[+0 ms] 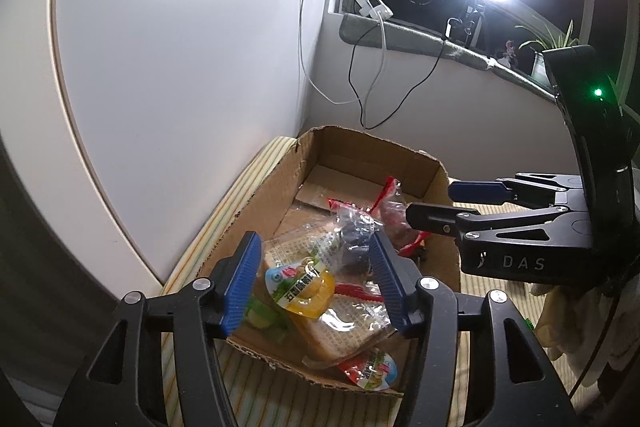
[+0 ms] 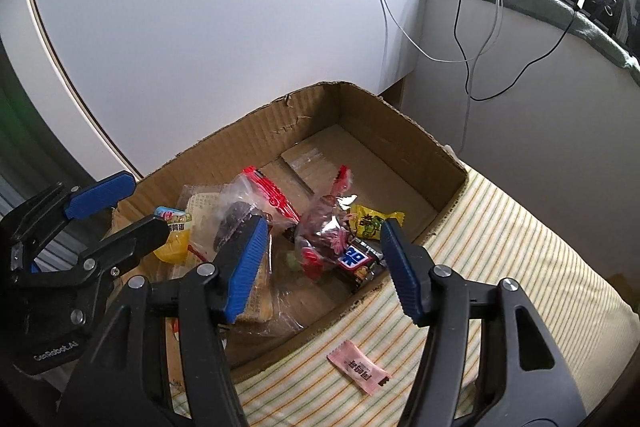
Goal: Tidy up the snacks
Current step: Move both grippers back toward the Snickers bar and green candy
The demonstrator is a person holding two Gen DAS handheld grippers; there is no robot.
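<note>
Inside the cardboard box (image 2: 400, 143) most snacks already lie piled (jelly cup (image 1: 304, 287), sandwich, candy); one pink packet (image 2: 359, 367) waits on the striped cloth near it. Left gripper (image 1: 312, 279) and right gripper (image 2: 324, 267) both hang spread apart, holding nothing.

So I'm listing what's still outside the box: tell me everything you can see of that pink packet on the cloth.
The pink packet is a small flat sachet, glossy like plastic or foil, with dark printed characters and crimped ends. It lies flat and angled on the striped cloth, just outside the cardboard box's near wall. It looks sealed; nothing but the cloth touches it.
</note>
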